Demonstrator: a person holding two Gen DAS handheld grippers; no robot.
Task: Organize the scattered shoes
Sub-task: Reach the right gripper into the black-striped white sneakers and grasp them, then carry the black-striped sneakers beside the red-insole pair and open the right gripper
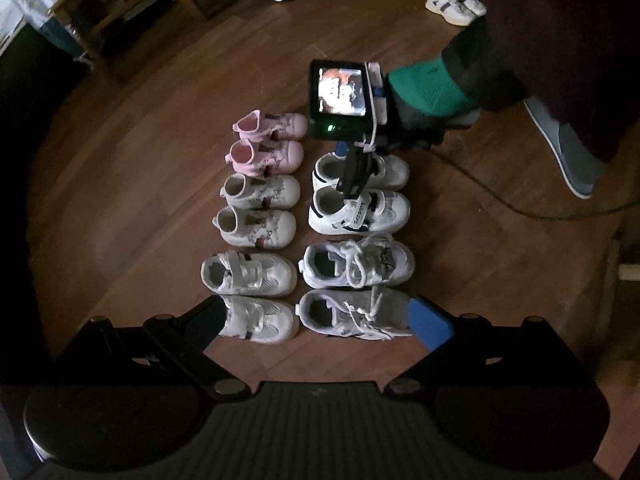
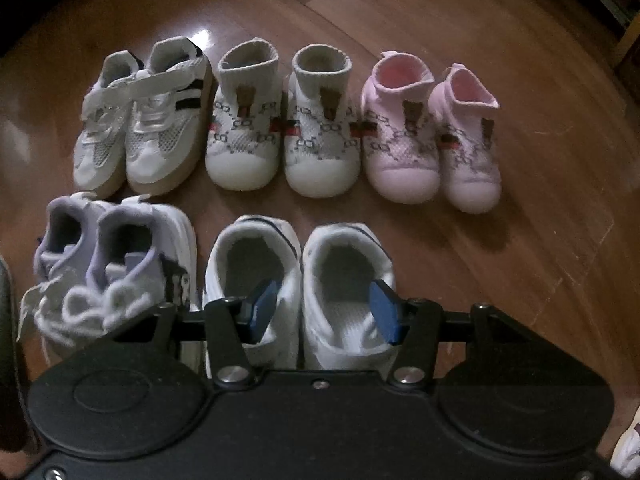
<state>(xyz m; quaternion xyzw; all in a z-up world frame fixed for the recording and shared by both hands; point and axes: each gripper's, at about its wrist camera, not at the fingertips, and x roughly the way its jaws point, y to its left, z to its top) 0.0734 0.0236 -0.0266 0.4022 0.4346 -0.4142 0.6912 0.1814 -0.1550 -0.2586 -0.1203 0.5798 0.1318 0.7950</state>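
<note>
Jaws spread: right gripper [image 2: 324,310] hovering over white sneakers [image 2: 300,280].

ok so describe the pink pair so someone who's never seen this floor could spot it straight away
On the brown wooden floor, small children's shoes stand in two rows. In the three-pair row, the pink knitted sock-style shoes sit at one end, beside the matching white knitted sock-style pair. They are the only pink shoes there; every other pair is white or lilac-grey.

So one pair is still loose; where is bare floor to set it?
Bare floor lies right of the white pair, below the pink pair: that row's open end. Between the other pairs it is crowded. The loose pair sits apart.
</note>
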